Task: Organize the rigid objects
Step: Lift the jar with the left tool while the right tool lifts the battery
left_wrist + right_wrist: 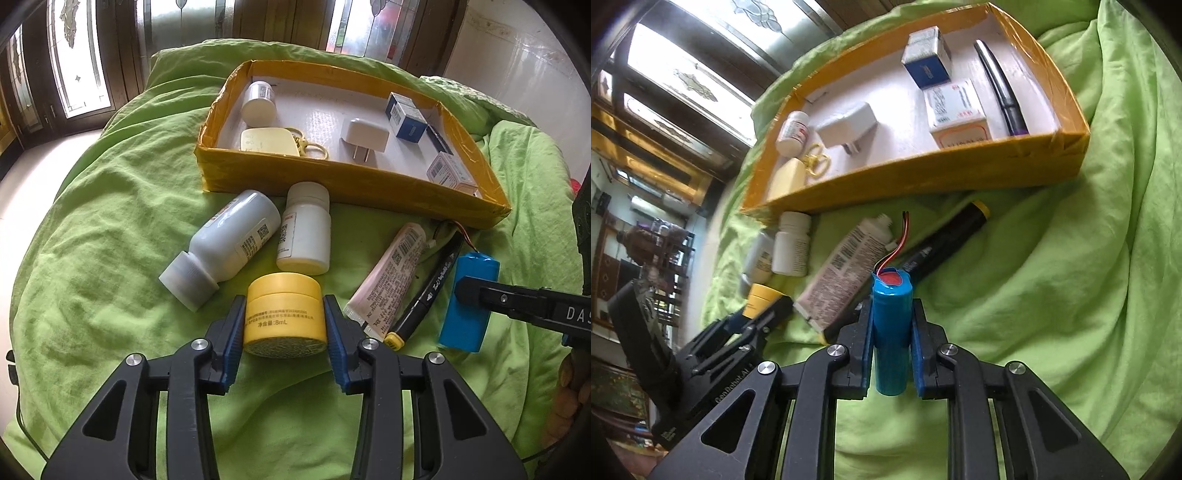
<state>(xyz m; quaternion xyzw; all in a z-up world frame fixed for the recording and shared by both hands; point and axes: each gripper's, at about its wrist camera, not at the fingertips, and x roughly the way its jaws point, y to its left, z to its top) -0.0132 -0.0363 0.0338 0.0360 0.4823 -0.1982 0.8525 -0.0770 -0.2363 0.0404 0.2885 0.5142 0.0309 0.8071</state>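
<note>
My left gripper (284,314) is shut on a yellow jar (283,314) lying on the green cloth; the jar also shows in the right wrist view (761,298). My right gripper (891,321) is shut on a blue battery (891,332) with red wires, seen in the left wrist view (467,299) too. Two white bottles (229,240) (304,232), a pink tube (391,277) and a black marker (428,291) lie between them. The yellow box (332,177) behind holds a charger (364,136), small cartons (406,114), a bottle and a pen.
Green bedding (92,258) covers the whole surface, with deep folds at the right (1089,258). Wooden window frames with patterned glass (81,55) stand behind the box. A white floor (22,177) lies to the left.
</note>
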